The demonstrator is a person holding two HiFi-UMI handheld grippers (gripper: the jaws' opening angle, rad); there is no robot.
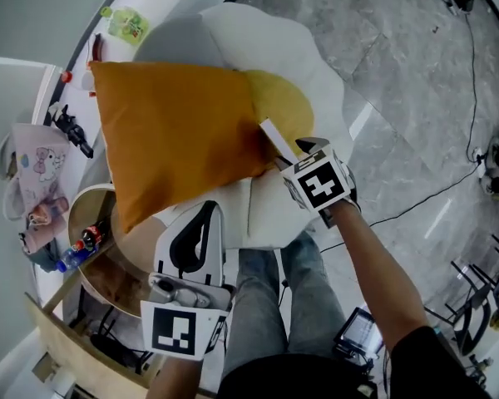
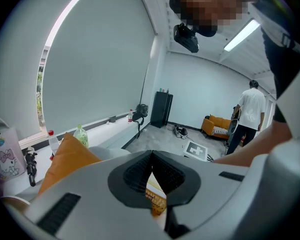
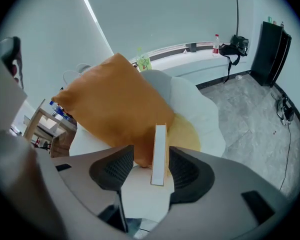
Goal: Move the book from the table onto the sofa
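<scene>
Grey floor (image 1: 399, 73) lay open at 3 o'clock of the white sofa (image 1: 291, 48). The book (image 1: 276, 140) stood on edge on the sofa, pale page edge showing, orange cushion (image 1: 175, 131) at its 9 o'clock, between the spread fingers of the right gripper (image 3: 151, 149). Fingers of the left gripper (image 2: 152, 156) were pressed together.

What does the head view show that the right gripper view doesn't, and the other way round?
Only the head view: the left gripper, jaws shut, and the person's jeans. Only the right gripper view: a black cabinet and a red-capped bottle on the window ledge. Both: the book standing on edge on the white sofa, beside the orange cushion, between the open jaws of the right gripper.
</scene>
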